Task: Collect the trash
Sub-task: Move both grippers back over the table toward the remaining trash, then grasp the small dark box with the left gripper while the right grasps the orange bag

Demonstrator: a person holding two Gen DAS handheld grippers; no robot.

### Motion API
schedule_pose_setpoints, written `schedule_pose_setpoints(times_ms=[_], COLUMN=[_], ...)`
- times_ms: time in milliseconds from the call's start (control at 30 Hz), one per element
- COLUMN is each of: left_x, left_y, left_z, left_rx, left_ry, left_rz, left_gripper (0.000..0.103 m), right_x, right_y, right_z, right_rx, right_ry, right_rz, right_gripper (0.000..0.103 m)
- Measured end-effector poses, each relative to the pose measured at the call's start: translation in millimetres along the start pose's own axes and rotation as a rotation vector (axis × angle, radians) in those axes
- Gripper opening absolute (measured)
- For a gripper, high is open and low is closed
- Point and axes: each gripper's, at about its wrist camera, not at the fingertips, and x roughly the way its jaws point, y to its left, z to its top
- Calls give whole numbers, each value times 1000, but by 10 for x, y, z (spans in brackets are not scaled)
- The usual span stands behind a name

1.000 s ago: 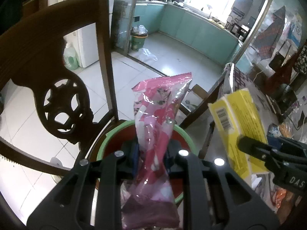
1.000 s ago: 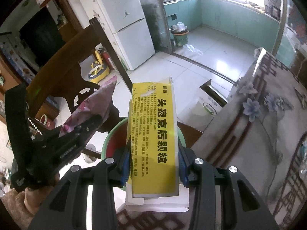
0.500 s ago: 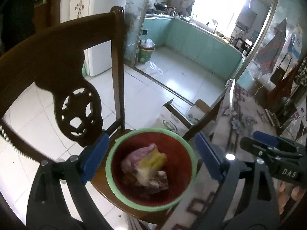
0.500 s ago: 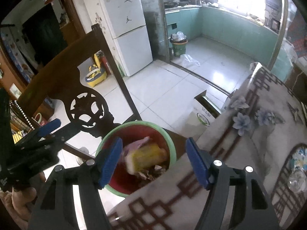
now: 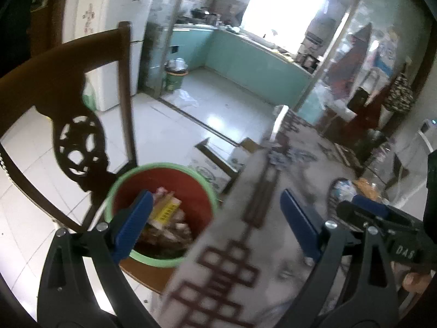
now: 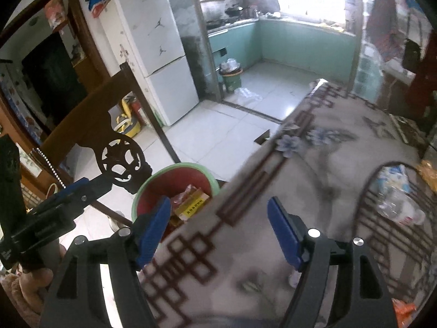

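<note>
Both my tools are spread wide with nothing between their blue pads. My left tool hangs over the edge of the counter, which is covered in a grey cloth with a brown lattice pattern, and my right tool hangs over the same edge just beside it.

Just ahead and to the left of both tools, below the counter edge, sits the round bin with a red inside and a green rim, on the seat of a dark carved wooden chair. Inside it I see a yellow printed box lying on top of a pink wrapper and other scraps, so that part of the collecting looks done.

Farther out to the right of my right tool, on the counter, a crumpled clear plastic bottle with a white and blue label lies loose, with orange wrappers near it. I judge these are what is left to gather.
</note>
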Motion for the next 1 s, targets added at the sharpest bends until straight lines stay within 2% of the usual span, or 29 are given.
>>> schedule_pose_setpoints(times_ms=[300,433,500,600,733,867,1000], left_x=[-210,-276,-291,-293,-285,-185,-21], left_y=[-946,-1363,-1550,-1835,-2173,-2518,-2851], left_z=[-345,-510,-614,-815,-1142,-1504,-1917], left_rx=[89,138,161,209,288,384,514], left_ry=[-37,-44,-38,-11,36,122,233], left_rz=[-93,-149,-182,-242,-306,-359,-385], left_gripper=[92,94,95,96,98,98,98], right_x=[-698,-971,-1054,-1131,-1121,-960,-756], right_y=[-583,-1090,-1376,-1991,-2576,-2947,-3062], right_z=[-486,-726,-880,-1249,-1691,-2037,-2188], right_rx=[47,87,121,215,322,406,431], right_ry=[-64,-63,-42,31,123,209,269], right_rz=[-67,-109,-135,-204,-289,-274,-238], right_gripper=[77,80,85,87,89,91,89])
